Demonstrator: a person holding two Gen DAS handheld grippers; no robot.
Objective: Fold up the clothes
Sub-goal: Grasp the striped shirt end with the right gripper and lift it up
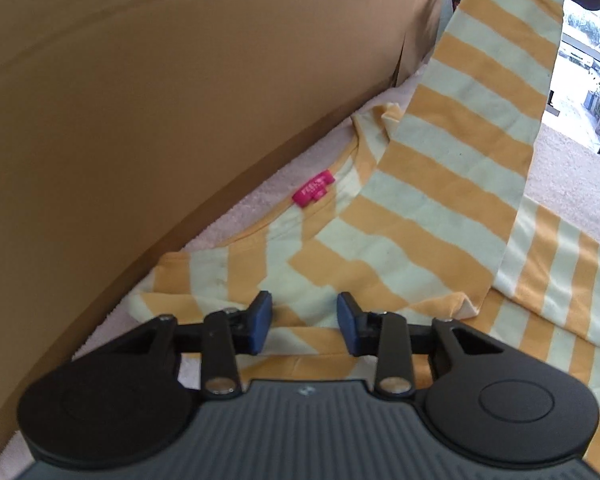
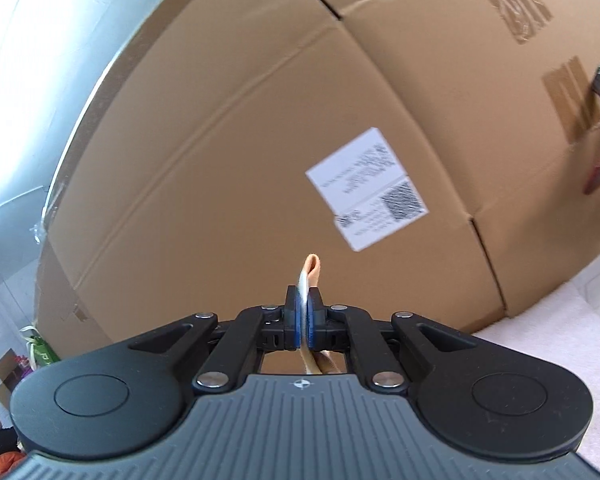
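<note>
Shirt: a striped top (image 1: 440, 184) in orange and cream lies spread on a pale pink fuzzy surface (image 1: 572, 160), close against a big cardboard box.
Neckline: I see the collar opening toward the box, with a bright pink label (image 1: 313, 193) sewn inside it; the print on the label is too small to read.
Sleeve: one long striped sleeve (image 1: 504, 52) is lifted off the shirt body and rises up and away to the top right of my left wrist view, where its end leaves the frame.
Left gripper: my left gripper (image 1: 304, 326) hovers low over the near edge of the shirt; its blue pads (image 1: 260, 320) stand well apart with striped cloth visible between them, gripping nothing.
Right gripper: my right gripper (image 2: 303, 320) is clamped tight on a thin fold of fabric (image 2: 310, 270), orange and cream, which pokes up past the pads and also hangs behind them.
Box: the cardboard box (image 2: 260, 120) fills most of the right wrist view, with a white shipping label (image 2: 366, 188) stuck on it, blurred beyond reading.
Window: bright daylight comes through glass (image 1: 584, 64) at the far right of the left wrist view.
</note>
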